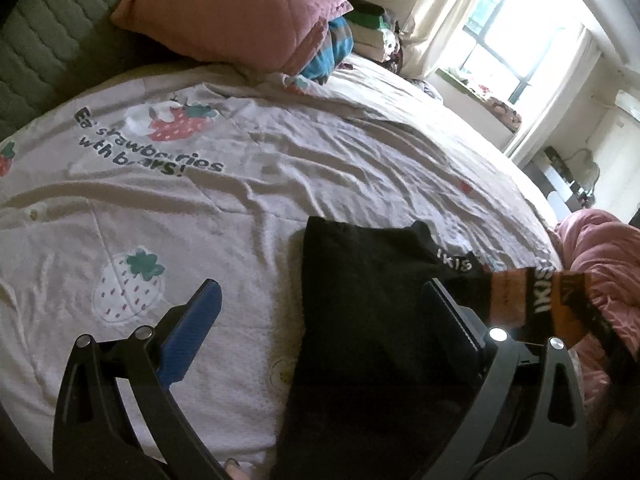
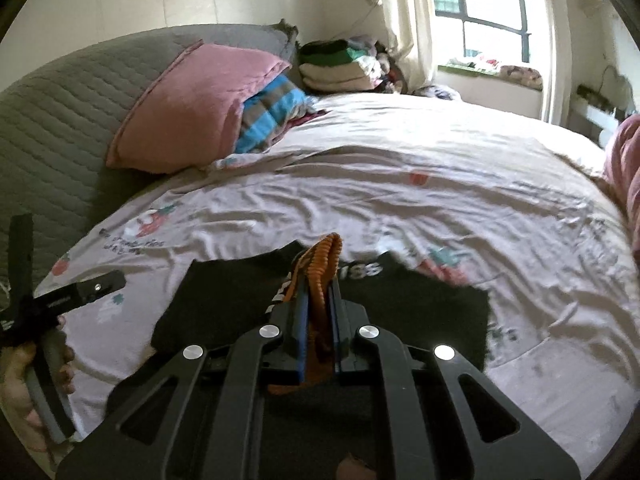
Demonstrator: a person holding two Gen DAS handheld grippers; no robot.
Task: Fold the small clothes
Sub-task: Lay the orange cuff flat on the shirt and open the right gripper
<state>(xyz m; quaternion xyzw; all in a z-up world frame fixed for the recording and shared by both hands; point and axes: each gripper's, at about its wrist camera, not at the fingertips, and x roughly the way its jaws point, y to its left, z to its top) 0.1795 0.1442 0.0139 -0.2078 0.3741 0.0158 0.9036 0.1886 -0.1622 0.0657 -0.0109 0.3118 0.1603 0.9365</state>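
Left wrist view
Left gripper (image 1: 320, 316): two fingers are seen spread wide apart, nothing clamped; one blue pad (image 1: 190, 334) faces inward.
Garment (image 1: 372, 320): one black piece is laid flat on the sheet (image 1: 240, 208), between the fingers and under the right one; its left edge is straight, its far corner is lifted slightly.
Band (image 1: 520, 300): one orange band with black lettering is drawn off to the right from the garment's far right corner.
Room: wide bare sheet is left to the left and beyond the garment; the bed's right edge is taken up by a pink quilt (image 1: 600, 264).
Pillow (image 1: 240, 16): one pink, at the head, well apart.

Right wrist view
Right gripper (image 2: 318, 280): fingers are pressed together on the band (image 2: 326, 264), which is raised above the garment (image 2: 224, 300).
Garment edges: far edge and right edge are seen clear of the sheet's folds; white lettering is shown near the far edge.
Left gripper (image 2: 60, 300): its black frame is seen at the left rim, held in one hand (image 2: 24, 388); its fingers are out of sight here.
Room: open sheet (image 2: 440, 208) is left beyond and to the right.
Clothes (image 2: 340, 66): one folded stack sits at the far corner by the window.
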